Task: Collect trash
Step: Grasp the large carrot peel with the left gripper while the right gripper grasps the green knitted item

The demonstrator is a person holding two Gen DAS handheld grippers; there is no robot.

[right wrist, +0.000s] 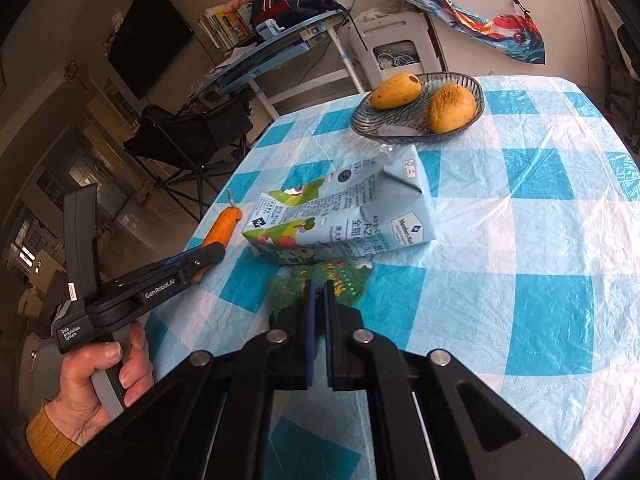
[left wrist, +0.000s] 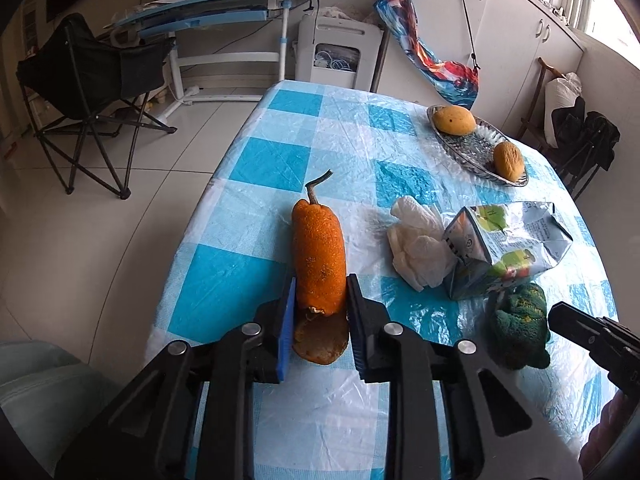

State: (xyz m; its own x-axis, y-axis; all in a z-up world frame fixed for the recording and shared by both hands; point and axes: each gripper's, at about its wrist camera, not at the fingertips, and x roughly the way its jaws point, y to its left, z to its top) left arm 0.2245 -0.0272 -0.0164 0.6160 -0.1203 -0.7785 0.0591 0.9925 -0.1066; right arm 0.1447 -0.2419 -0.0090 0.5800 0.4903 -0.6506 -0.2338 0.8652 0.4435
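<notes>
My left gripper [left wrist: 320, 286] is shut on the near end of an orange peel [left wrist: 319, 254] with a dry stalk; it lies on the checked tablecloth [left wrist: 280, 160]. The peel also shows in the right wrist view [right wrist: 222, 226]. A crumpled white tissue [left wrist: 418, 242] and a flattened milk carton [left wrist: 506, 244] lie to the right. The carton [right wrist: 340, 216] sits just beyond my right gripper [right wrist: 319, 286]. That gripper is shut on the near edge of a green knitted cloth [right wrist: 332, 280], also seen in the left wrist view [left wrist: 520, 324].
A glass dish [right wrist: 476, 92] with two mangoes [right wrist: 396, 90] stands at the table's far side. A black folding chair [left wrist: 84, 76], a blue desk [left wrist: 208, 12] and a white appliance [left wrist: 340, 52] stand on the floor beyond the table's left edge.
</notes>
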